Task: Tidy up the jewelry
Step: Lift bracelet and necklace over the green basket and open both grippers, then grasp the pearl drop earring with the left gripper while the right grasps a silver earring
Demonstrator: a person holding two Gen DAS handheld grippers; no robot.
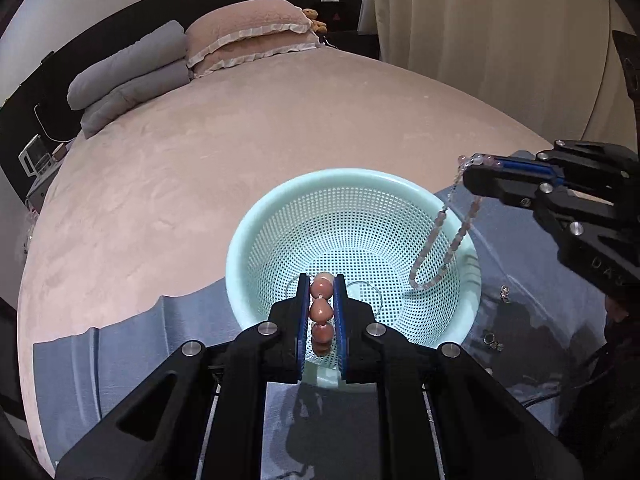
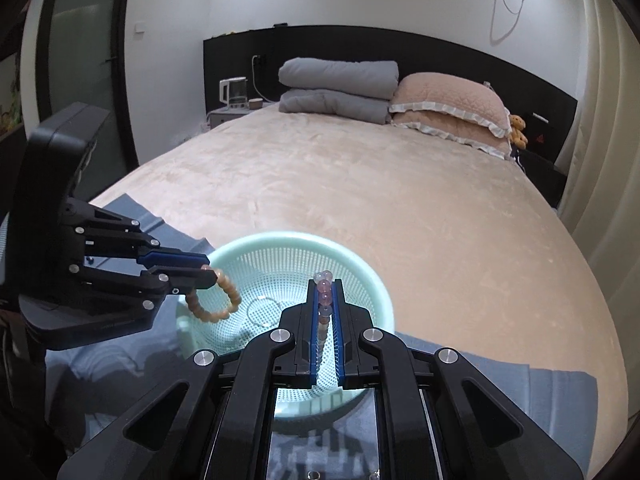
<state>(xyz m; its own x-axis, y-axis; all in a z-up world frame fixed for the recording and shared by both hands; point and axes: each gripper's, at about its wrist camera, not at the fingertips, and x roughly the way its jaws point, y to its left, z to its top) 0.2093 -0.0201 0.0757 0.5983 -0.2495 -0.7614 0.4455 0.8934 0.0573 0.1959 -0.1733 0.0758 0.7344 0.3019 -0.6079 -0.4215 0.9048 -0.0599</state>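
Bed [image 2: 360,200], grey cloth [image 1: 120,360] | left claw [image 1: 322,280] grips bracelet [image 1: 321,312] | right claw [image 2: 325,280] grips necklace [image 2: 325,298]

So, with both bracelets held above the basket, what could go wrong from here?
1. The long strand of pale pink beads hangs from the right gripper across the rim of the mint-green perforated plastic basket; released there, it may drape over the edge or slide outside.
2. The left gripper pinches the peach round-bead bracelet by a few beads only, near the basket's edge; it could slip early and land on the blue cloth.
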